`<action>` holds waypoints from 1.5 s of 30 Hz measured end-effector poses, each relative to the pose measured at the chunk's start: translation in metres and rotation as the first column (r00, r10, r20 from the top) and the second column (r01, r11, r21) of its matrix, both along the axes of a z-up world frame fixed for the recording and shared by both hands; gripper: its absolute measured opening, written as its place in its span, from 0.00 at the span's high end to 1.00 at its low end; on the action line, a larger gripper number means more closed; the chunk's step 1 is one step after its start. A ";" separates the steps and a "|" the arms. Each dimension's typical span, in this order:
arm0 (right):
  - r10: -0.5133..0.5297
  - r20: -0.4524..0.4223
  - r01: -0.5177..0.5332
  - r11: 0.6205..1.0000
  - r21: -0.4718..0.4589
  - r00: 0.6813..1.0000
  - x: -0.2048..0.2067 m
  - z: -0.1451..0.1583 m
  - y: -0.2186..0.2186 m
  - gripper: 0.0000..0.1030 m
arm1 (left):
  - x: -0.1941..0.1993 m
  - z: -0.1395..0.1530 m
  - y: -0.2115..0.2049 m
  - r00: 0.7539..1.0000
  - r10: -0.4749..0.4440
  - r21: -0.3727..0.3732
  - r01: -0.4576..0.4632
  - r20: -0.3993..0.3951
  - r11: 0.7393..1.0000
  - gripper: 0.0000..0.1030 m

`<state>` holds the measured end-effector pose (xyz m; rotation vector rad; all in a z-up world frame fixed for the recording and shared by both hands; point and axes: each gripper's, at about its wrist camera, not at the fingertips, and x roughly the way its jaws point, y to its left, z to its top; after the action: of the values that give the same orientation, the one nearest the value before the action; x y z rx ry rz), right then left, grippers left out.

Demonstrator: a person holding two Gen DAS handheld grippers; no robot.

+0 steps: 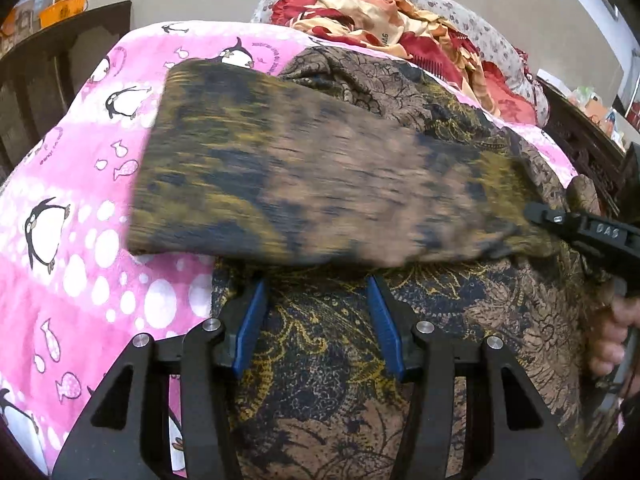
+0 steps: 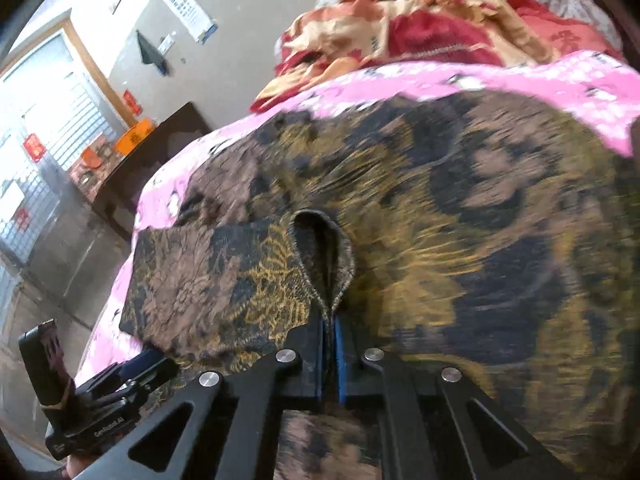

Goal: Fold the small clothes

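Note:
A brown, black and gold patterned garment [image 1: 328, 380] lies spread on the pink bedcover. In the left wrist view my left gripper [image 1: 316, 316] hovers just over it, its blue pads [image 1: 250, 324] apart with nothing pinched between them. A blurred flap of the same garment [image 1: 280, 176] hangs across the view, held at its right end by my right gripper [image 1: 560, 220]. In the right wrist view the right gripper [image 2: 330, 332] is shut on a looped hem of the garment [image 2: 320, 256]. The left gripper [image 2: 136, 364] shows at the lower left.
The pink penguin-print bedcover [image 1: 72, 208] covers the bed. A heap of red and cream floral cloth [image 1: 380, 20] lies at the far side. Dark wooden furniture [image 1: 60, 64] with an orange tub [image 1: 64, 10] stands on the left. A person's hand [image 1: 616, 340] grips the right tool.

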<state>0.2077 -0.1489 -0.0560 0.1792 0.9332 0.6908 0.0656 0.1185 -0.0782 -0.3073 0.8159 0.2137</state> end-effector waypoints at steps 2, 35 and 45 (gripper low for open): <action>-0.059 -0.014 0.059 0.998 -0.011 0.998 0.005 0.002 -0.022 0.96 | -0.004 0.000 0.004 1.000 0.001 0.002 -0.001 -0.001 1.000 0.51; -0.290 0.011 0.288 0.942 -0.172 0.957 -0.011 -0.005 -0.141 0.96 | -0.015 0.016 0.011 0.998 0.021 -0.034 -0.019 0.061 0.999 0.51; -0.311 0.085 0.316 0.947 -0.059 0.947 -0.018 0.042 -0.180 0.73 | 0.073 0.060 -0.010 0.994 -0.041 0.071 0.035 0.097 0.997 0.51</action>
<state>0.1897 -0.3286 -0.0140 0.2305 0.8324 0.3657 0.1382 0.1089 -0.0182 -0.2354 0.7150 0.1892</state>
